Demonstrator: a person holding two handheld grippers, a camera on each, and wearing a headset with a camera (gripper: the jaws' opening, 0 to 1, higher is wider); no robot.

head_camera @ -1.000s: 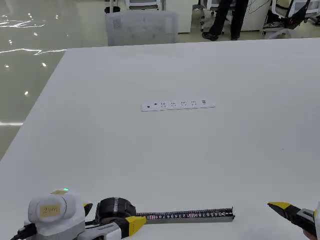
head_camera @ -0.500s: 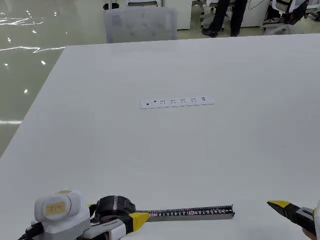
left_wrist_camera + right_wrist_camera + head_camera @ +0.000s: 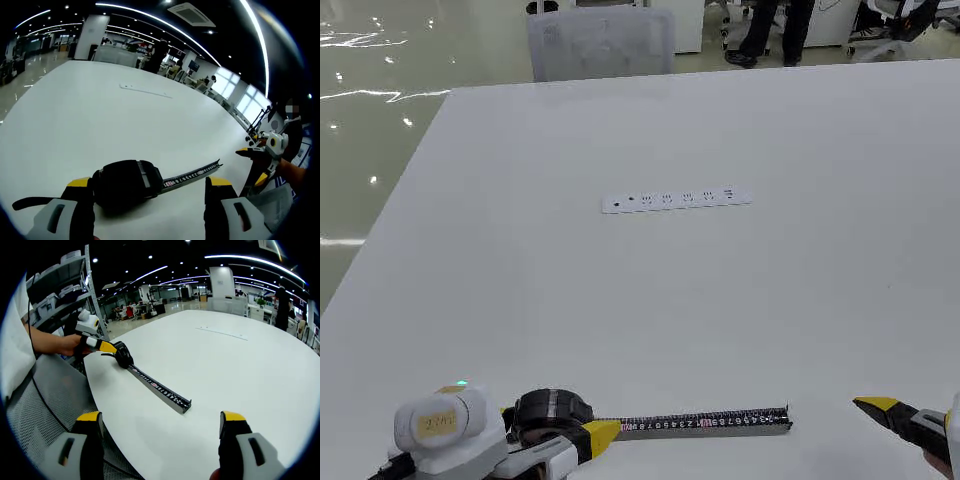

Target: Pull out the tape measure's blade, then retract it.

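Tape measure lay on the white table, its black case low in the head view at about 7 o'clock, with the blade drawn out flat toward 3 o'clock and ending in a hook short of the other tool. In the left gripper view the left gripper stood with its jaws wide apart and the case between them. The case sat hard against the 9 o'clock jaw, while the 3 o'clock jaw stood apart from it beside the blade, which ran off toward 2 o'clock. No clamping showed.

The right gripper also had its jaws spread wide, holding nothing. In its own view the blade's hooked end lay just ahead, at about 1 o'clock of the gap, not touching either jaw, and the blade ran back toward 10 o'clock to the case. There a hand gripped the left gripper's body from the table edge, the forearm reaching in from 9 o'clock. In the head view the right gripper's yellow tip came in low at 4 o'clock, near the blade's end but apart from it.

A white power strip lay well apart at 12 o'clock, mid-table.
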